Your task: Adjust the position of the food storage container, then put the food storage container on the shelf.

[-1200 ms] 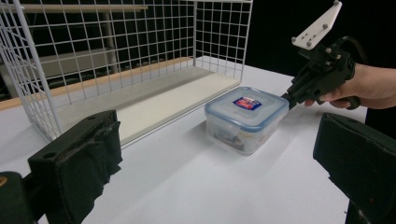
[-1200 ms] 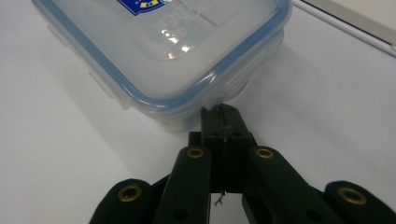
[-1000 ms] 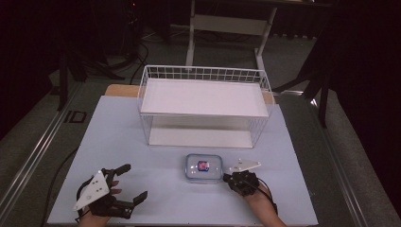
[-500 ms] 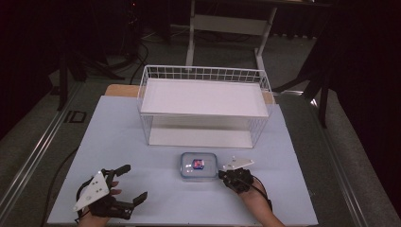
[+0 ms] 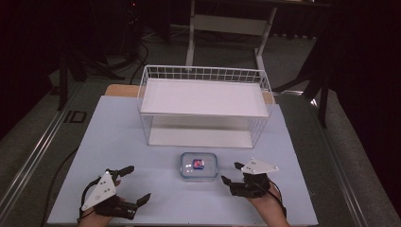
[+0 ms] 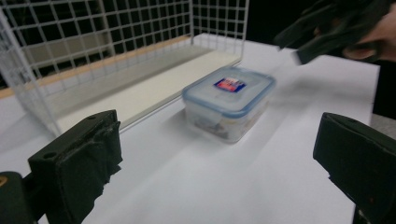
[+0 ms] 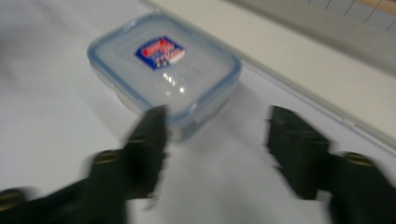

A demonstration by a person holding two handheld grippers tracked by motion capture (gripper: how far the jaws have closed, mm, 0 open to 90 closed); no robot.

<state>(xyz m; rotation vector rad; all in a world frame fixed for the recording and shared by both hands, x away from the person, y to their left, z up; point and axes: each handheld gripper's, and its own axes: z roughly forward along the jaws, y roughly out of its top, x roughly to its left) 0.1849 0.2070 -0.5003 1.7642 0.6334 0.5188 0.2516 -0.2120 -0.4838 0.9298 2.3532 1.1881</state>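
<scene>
Lidded plastic container [image 5: 199, 166], clear-walled with a blue-edged lid and a red-and-blue label at the lid's centre, resting flat on the white table [image 5: 118, 142] just in front of the white wire basket [image 5: 204, 106]. The container stands apart from the basket's front edge and lies between the two grippers, nearer the right one.

Right hand-held gripper [image 5: 231, 173]: held above the table just right of the container, jaws pointing towards it. Its jaws have just been opening and now stand spread, with nothing between them. In the right gripper view, which is blurred, the container [image 7: 163, 72] lies just beyond the two jaw tips, and the left jaw overlaps its near edge in the picture; whether they touch cannot be told.

Left hand-held gripper [image 5: 134, 184]: held near the table's front left corner, well apart from the container, jaws spread wide and empty. In the left gripper view the container [image 6: 229, 102] sits ahead between the two jaws, the basket [image 6: 116, 46] behind it, and the right hand-held gripper [image 6: 299, 44] at upper right, above the table.
</scene>
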